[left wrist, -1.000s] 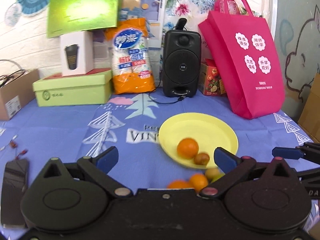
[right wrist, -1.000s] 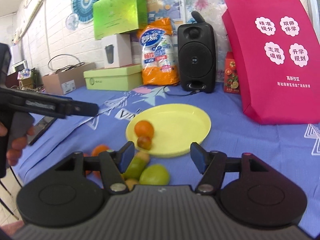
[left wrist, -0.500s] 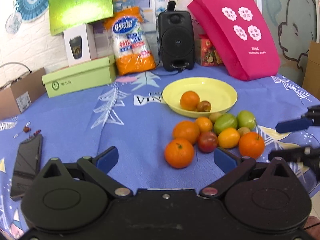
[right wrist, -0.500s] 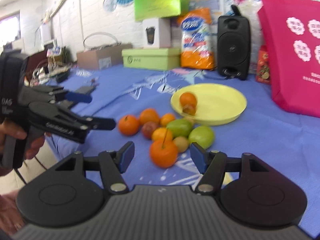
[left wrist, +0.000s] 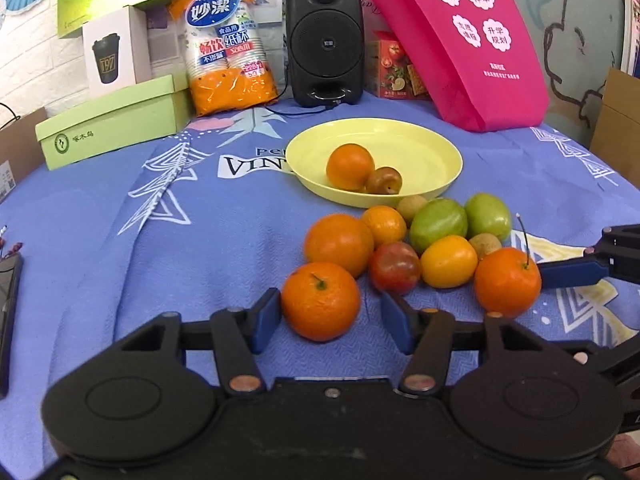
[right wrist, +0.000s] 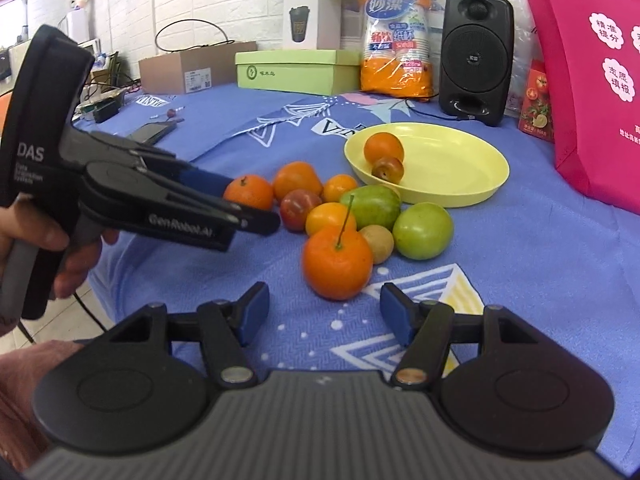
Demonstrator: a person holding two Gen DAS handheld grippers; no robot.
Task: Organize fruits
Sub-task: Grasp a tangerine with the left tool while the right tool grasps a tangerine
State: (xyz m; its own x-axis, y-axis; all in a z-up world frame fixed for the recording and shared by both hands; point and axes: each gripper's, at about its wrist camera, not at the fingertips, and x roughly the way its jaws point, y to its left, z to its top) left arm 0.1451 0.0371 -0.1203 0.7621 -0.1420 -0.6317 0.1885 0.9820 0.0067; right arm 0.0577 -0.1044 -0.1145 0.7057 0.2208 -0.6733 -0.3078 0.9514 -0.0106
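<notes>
A yellow plate (left wrist: 424,140) holds an orange (left wrist: 350,166) and a small brown plum (left wrist: 385,180). In front of it lies a heap of several fruits: oranges, two green fruits (left wrist: 438,224), a red plum (left wrist: 394,267). My left gripper (left wrist: 328,322) is open, its pads on either side of the nearest orange (left wrist: 320,300), not closed on it. My right gripper (right wrist: 324,316) is open just short of a stemmed orange (right wrist: 337,262). The plate (right wrist: 452,168) and the left gripper (right wrist: 236,204) show in the right wrist view.
At the back stand a black speaker (left wrist: 325,40), a pink bag (left wrist: 452,40), an orange pack of paper cups (left wrist: 228,40), green boxes (left wrist: 112,124) and a white cup box (left wrist: 114,52). A phone (left wrist: 8,312) lies at the left edge.
Both grippers have pulled back from the plate and dropped toward the fruit heap. The left pads now flank the nearest orange; the right has closed in on the stemmed orange.
</notes>
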